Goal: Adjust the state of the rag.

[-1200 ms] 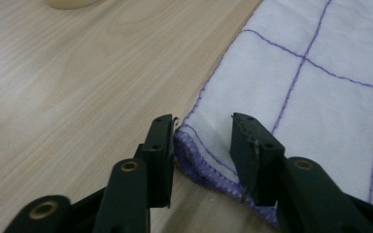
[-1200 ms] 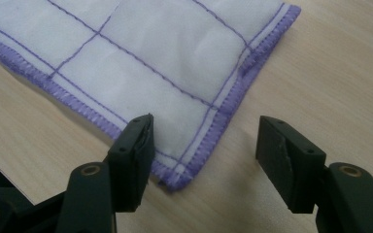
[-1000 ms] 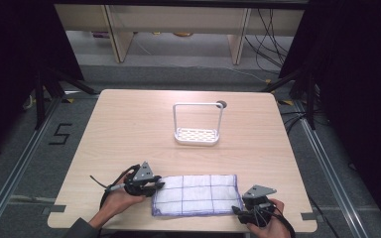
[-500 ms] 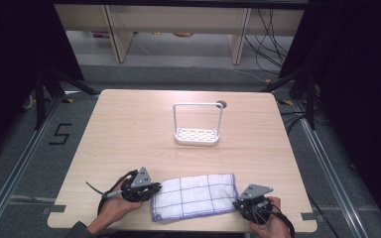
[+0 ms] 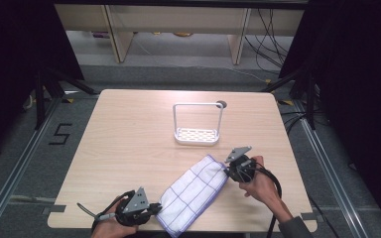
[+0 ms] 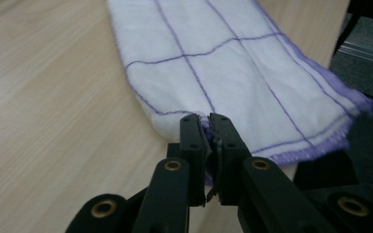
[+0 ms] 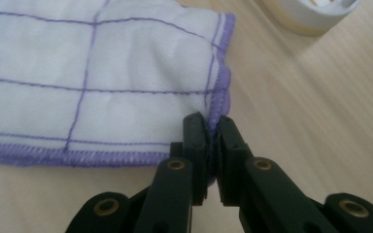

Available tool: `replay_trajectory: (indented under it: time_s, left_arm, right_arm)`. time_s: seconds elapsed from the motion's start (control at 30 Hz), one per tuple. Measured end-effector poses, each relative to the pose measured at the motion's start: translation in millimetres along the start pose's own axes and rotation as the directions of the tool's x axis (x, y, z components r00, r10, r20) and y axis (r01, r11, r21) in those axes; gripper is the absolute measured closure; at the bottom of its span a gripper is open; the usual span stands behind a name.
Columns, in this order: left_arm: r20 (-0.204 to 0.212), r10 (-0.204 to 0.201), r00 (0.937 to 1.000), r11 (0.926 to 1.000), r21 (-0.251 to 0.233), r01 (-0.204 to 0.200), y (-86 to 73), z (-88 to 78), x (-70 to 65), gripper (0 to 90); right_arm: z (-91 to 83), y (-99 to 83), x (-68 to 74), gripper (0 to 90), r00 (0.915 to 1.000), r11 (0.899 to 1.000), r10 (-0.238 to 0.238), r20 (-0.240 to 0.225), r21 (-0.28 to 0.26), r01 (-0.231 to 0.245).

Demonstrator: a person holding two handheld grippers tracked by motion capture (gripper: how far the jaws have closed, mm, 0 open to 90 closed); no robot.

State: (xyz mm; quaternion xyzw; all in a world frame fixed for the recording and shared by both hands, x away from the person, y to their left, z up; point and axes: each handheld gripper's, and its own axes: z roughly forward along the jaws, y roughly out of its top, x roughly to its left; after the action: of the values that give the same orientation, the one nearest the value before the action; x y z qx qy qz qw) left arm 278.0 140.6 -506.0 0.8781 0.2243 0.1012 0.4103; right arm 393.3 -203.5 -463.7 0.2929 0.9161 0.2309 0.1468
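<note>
1. The left gripper [image 5: 151, 208] sits at the near edge of the bench [image 5: 129, 144], held in the person's left hand [image 5: 110, 225]. Its jaws are pressed together on the near end of the cloth [image 5: 193, 193]; they have just been closing, with the fabric caught between them.
2. In the left gripper view, that gripper [image 6: 209, 127] pinches a rounded, folded end of the cloth [image 6: 233, 73], whose purple-stitched border hangs just past the bench edge on the right side of that view.
3. The cloth is white with a purple grid and purple hem. It lies flat on the bench, running on a diagonal from the left gripper at the front edge up to the right gripper [image 5: 228, 168].
4. The right gripper, held in the right hand [image 5: 258, 183], sits farther in on the bench. Its jaws have also just been closing and now pinch the far corner of the cloth.
5. In the right gripper view, the gripper [image 7: 212, 127] bites the purple hem of the cloth [image 7: 102, 73].
6. Beyond the cloth, apart from it, stands a white rack [image 5: 198, 135] with a perforated base and a tall hoop frame.
7. A dark round hole [image 5: 222, 104] marks the bench just behind the rack.
</note>
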Motion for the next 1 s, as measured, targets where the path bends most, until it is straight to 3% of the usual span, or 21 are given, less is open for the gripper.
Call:
replay_trajectory:
  time_s: [0.07, 0.17, 0.23, 0.37, 0.5, 0.57, 0.63, 0.7, 0.8, 0.83, 0.87, 0.9, 0.93, 0.97, 1.0]
  left_arm:
    - [0.008, 0.010, 0.9999, 0.9999, 0.003, -0.010, 1.8, 2.7, -4.1, 84.4]
    - [0.023, -0.006, 0.9997, 0.9999, -0.012, 0.006, 4.6, 6.7, -9.8, 84.4]
    - [0.040, -0.003, 0.9992, 0.9995, -0.031, 0.005, 6.7, 8.7, -12.5, 84.4]
    - [0.055, -0.006, 0.9985, 0.9994, -0.034, 0.008, 11.7, 13.9, -18.5, 84.4]
    - [0.081, 0.020, 0.9965, 0.9990, -0.040, -0.016, 19.8, 26.9, -25.8, 84.4]
    - [0.077, 0.006, 0.9970, 0.9984, -0.056, -0.001, 21.4, 33.9, -31.7, 84.4]
    - [0.089, 0.029, 0.9956, 0.9986, -0.048, -0.024, 24.1, 37.3, -32.4, 84.3]
    - [0.095, 0.016, 0.9954, 0.9980, -0.062, -0.010, 24.8, 40.2, -33.6, 83.7]
    - [0.109, 0.015, 0.9939, 0.9981, -0.060, -0.008, 24.0, 38.7, -31.2, 77.7]
    - [0.110, -0.014, 0.9939, 0.9956, -0.091, 0.024, 23.3, 38.7, -33.6, 67.9]
    - [0.105, -0.014, 0.9944, 0.9963, -0.082, 0.023, 24.0, 34.9, -32.9, 54.0]
    - [0.100, -0.037, 0.9943, 0.9918, -0.118, 0.049, 24.9, 30.4, -32.8, 49.6]
    - [0.093, -0.027, 0.9953, 0.9928, -0.114, 0.037, 26.5, 25.9, -29.1, 44.3]
    - [0.085, -0.042, 0.9955, 0.9889, -0.138, 0.054, 27.2, 22.7, -25.9, 40.1]
    - [0.085, -0.063, 0.9944, 0.9833, -0.165, 0.076, 27.8, 20.4, -21.6, 37.3]
  right_arm:
    - [9.6, 9.0, -5.9, 85.5, 0.9996, 1.000, -0.027, 0.004, 0.008, 0.027]
    - [23.1, 20.6, -13.3, 85.4, 0.9989, 0.999, -0.046, 0.006, 0.014, 0.046]
    - [26.1, 24.2, -14.5, 85.5, 0.9996, 0.999, -0.028, 0.004, 0.019, 0.028]
    - [42.1, 41.5, -25.9, 85.5, 0.9990, 0.999, -0.045, 0.002, 0.001, 0.045]
    - [53.8, 56.2, -32.3, 85.3, 0.9974, 0.997, -0.072, 0.002, -0.017, 0.072]
    - [58.7, 62.0, -32.1, 85.3, 0.9982, 0.998, -0.059, -0.002, -0.014, 0.059]
    - [63.9, 67.2, -33.2, 85.2, 0.9969, 0.997, -0.079, -0.001, -0.025, 0.079]
    - [67.4, 70.4, -32.1, 84.8, 0.9979, 0.998, -0.065, 0.004, -0.025, 0.065]
    - [70.7, 72.0, -31.0, 82.1, 0.9978, 0.998, -0.066, -0.001, -0.025, 0.066]
    - [71.6, 71.9, -30.1, 75.8, 0.9979, 0.998, -0.063, 0.015, -0.023, 0.064]
    - [69.2, 70.4, -30.6, 66.2, 0.9990, 0.999, -0.004, 0.044, -0.042, 0.006]
    - [68.8, 69.2, -31.7, 62.1, 0.9980, 0.997, 0.017, 0.061, -0.075, -0.012]
    - [65.5, 67.7, -34.1, 60.4, 0.9968, 0.994, 0.052, 0.061, -0.099, -0.046]
    - [59.6, 65.6, -35.2, 57.5, 0.9945, 0.989, 0.097, 0.038, -0.117, -0.092]
    - [55.9, 63.0, -37.2, 54.4, 0.9926, 0.982, 0.115, 0.038, -0.157, -0.108]
